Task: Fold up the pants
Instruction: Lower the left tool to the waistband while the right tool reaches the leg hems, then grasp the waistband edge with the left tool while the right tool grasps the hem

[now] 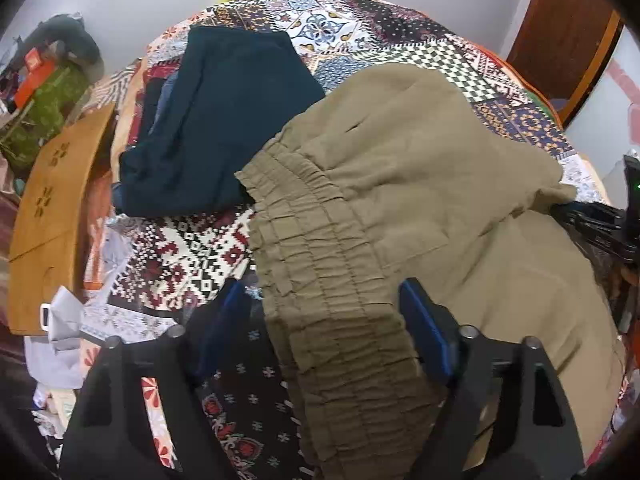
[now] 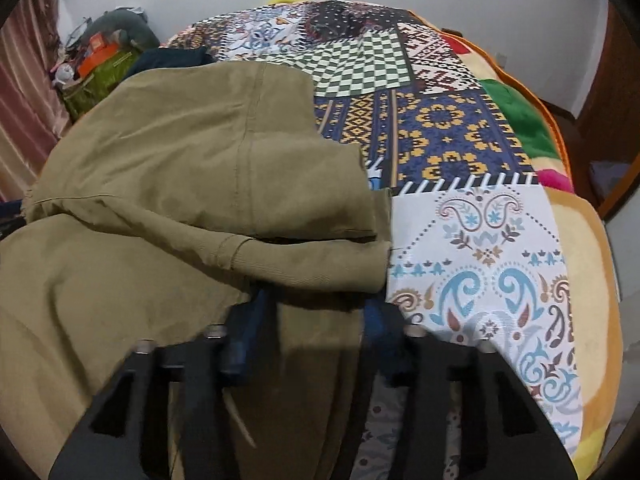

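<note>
Khaki pants [image 1: 420, 184] lie folded over on the patchwork bedspread [image 1: 188, 256]; they also show in the right wrist view [image 2: 180, 168]. Their gathered elastic waistband [image 1: 320, 304] runs between the fingers of my left gripper [image 1: 320, 304], which stand wide apart around it. My right gripper [image 2: 316, 316] is at the folded edge of the pants, with khaki cloth between its blue pads [image 2: 244, 332]. The cloth covers its fingertips. The right gripper also shows at the right edge of the left wrist view [image 1: 600, 224].
A folded dark teal garment [image 1: 224, 120] lies on other clothes left of the pants. A wooden board [image 1: 52, 216] stands at the bed's left side. Cluttered bags [image 1: 48, 92] sit at the far left, a brown door [image 1: 568, 32] at the right.
</note>
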`<action>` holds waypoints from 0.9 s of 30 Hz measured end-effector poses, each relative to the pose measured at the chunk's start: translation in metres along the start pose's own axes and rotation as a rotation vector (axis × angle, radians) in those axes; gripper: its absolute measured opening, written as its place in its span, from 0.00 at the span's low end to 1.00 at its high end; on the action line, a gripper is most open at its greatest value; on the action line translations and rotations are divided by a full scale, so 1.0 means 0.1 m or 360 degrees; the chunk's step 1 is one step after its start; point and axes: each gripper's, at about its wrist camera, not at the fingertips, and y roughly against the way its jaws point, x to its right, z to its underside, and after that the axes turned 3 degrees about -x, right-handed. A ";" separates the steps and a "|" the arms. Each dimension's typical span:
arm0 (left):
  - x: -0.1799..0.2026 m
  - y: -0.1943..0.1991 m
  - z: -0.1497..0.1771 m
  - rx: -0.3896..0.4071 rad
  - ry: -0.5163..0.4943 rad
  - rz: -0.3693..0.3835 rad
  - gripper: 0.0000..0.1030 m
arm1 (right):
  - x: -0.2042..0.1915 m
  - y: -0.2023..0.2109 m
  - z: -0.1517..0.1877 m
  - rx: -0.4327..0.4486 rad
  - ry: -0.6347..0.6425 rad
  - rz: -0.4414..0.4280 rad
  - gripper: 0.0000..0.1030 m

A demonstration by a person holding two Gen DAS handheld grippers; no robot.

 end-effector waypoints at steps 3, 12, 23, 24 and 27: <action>0.02 0.01 0.01 -0.0003 -0.0017 0.0054 0.60 | 0.08 -0.01 -0.03 0.0001 -0.0022 -0.0024 0.17; 0.00 0.00 0.02 0.0010 -0.0044 0.0018 0.55 | 0.05 0.12 0.03 0.0034 0.0051 0.0032 0.06; -0.04 0.07 0.02 0.0050 -0.0022 0.0034 0.58 | 0.02 0.12 -0.03 -0.0023 0.0055 0.0048 0.12; -0.03 0.11 0.01 0.0061 -0.0028 0.0023 0.58 | 0.02 0.15 -0.03 -0.0015 0.0055 0.0043 0.12; -0.01 0.20 -0.02 0.0086 -0.0033 0.0006 0.58 | 0.01 0.31 -0.03 0.0041 0.0045 -0.0008 0.14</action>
